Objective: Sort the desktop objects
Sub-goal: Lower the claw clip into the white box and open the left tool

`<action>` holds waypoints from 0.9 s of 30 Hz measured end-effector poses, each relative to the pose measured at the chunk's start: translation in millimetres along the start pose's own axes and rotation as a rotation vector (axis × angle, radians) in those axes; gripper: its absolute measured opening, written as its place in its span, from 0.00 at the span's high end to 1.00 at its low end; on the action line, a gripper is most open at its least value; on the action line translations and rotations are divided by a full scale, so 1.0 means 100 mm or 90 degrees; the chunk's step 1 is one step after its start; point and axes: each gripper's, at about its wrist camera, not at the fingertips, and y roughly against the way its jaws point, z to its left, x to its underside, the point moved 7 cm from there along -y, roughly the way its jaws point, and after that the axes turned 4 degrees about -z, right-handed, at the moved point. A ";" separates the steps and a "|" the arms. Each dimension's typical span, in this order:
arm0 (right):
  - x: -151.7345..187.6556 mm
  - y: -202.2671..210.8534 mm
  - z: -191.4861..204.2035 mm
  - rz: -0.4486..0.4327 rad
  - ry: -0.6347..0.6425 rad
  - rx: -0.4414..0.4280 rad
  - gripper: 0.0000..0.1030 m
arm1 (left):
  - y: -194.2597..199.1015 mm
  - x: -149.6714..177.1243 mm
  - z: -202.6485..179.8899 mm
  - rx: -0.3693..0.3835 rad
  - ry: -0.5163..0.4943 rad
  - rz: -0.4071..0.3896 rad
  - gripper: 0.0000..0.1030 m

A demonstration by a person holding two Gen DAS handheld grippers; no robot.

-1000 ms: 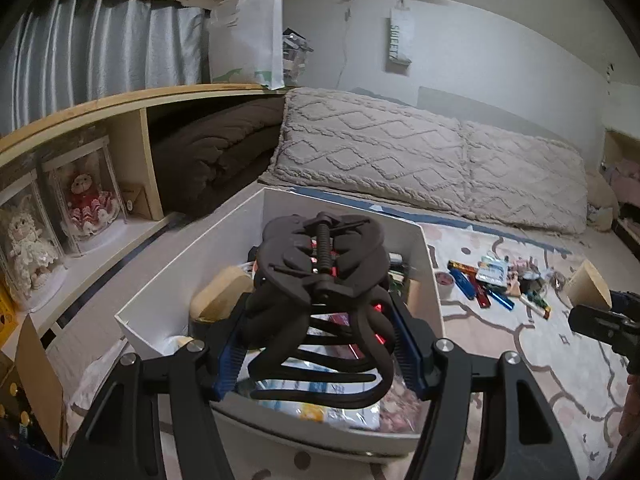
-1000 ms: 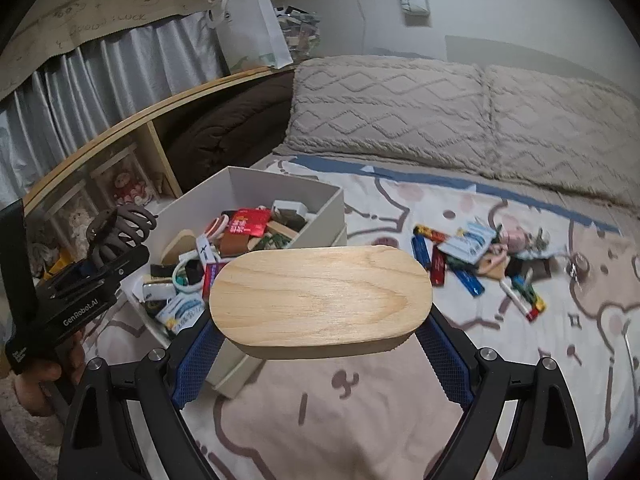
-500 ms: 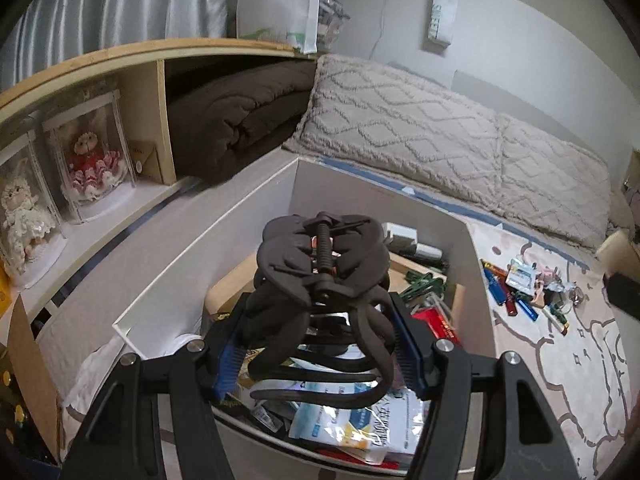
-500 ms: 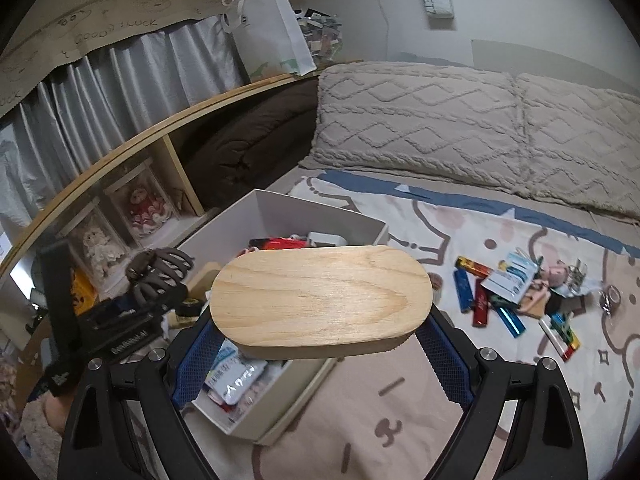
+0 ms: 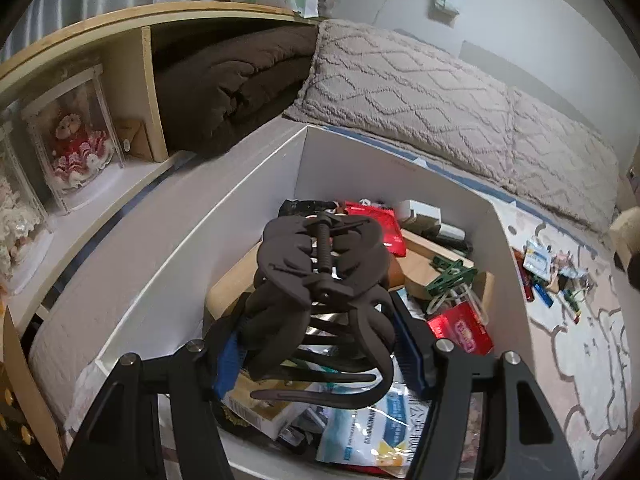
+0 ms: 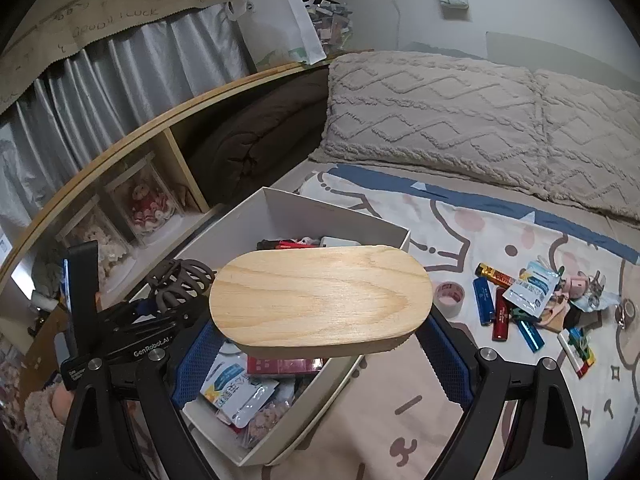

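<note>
Box [image 5: 256,216] nearer, hair claw [image 5: 320,280] clamped (overhead) in left hand-held gripper [image 5: 320,356]

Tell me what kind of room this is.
Most likely a bedroom. The sorting happens on a bed with a cartoon-print sheet, two knitted pillows stand against the wall, and a folded brown blanket sits in a wooden shelf beside boxed dolls.

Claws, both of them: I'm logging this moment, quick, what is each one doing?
Left claw: closed on a dark brown plastic hair clip.
Right claw: closed on a pale oval wooden box.
</note>
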 end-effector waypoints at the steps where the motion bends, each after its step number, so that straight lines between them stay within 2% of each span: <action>1: -0.01 -0.02 0.00 0.004 0.002 0.000 0.10 | -0.02 0.01 0.01 -0.003 -0.002 0.003 0.38; 7: -0.15 -0.12 0.02 0.021 0.004 -0.011 0.10 | -0.12 0.06 0.11 -0.024 0.008 0.015 0.36; 9: -0.21 -0.15 0.05 0.024 0.011 -0.011 0.10 | -0.12 0.07 0.10 -0.029 -0.003 0.011 0.30; 11: -0.24 -0.18 0.08 0.029 0.012 -0.016 0.10 | -0.09 0.06 0.09 -0.041 -0.017 0.002 0.18; 12: -0.25 -0.20 0.10 0.032 0.012 -0.017 0.10 | -0.08 0.05 0.09 -0.046 -0.019 -0.002 0.17; 20: -0.25 -0.43 0.23 0.062 0.026 -0.024 0.10 | 0.08 0.05 0.10 -0.028 -0.009 -0.026 0.16; 27: -0.26 -0.82 0.43 0.105 0.052 -0.041 0.10 | 0.21 0.05 0.08 -0.022 -0.008 -0.054 0.16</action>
